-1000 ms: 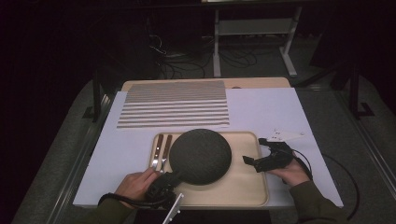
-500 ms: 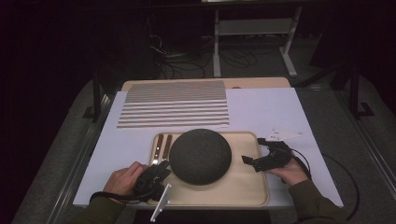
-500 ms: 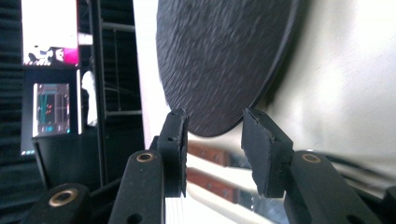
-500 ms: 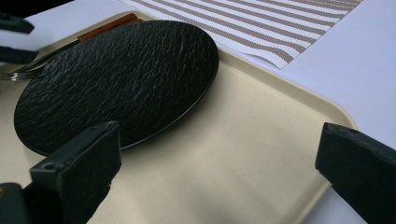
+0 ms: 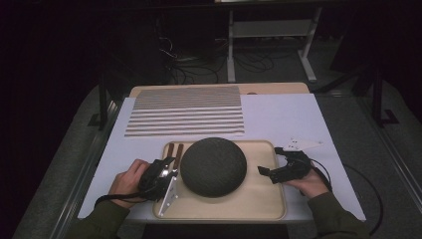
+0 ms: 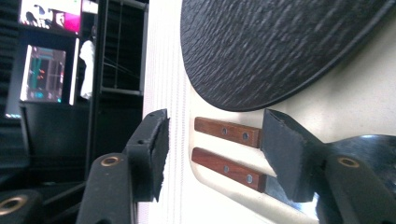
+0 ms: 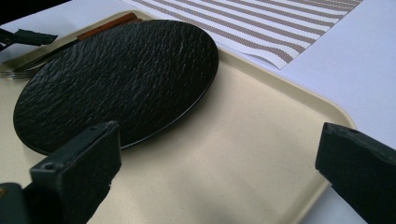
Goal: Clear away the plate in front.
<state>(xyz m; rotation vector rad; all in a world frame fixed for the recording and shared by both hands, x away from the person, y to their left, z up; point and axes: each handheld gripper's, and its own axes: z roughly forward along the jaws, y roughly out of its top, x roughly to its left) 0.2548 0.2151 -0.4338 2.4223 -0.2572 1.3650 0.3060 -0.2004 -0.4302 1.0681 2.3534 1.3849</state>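
No legible text, label or number anywhere

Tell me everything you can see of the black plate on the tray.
The black plate is round and dark with a rough, slate-like ripple texture and a thin smooth rim. It lies flat on the beige tray, left of centre, its far edge near the tray's rim. Two wooden-handled utensils lie alongside its left edge. Nothing rests on it, and neither gripper touches it.

Black textured plate (image 7: 116, 79) resting on beige tray (image 7: 243, 140) — striped placemat (image 7: 261, 28) just beyond tray; right gripper (image 7: 217, 158) jaws spread wide over tray.
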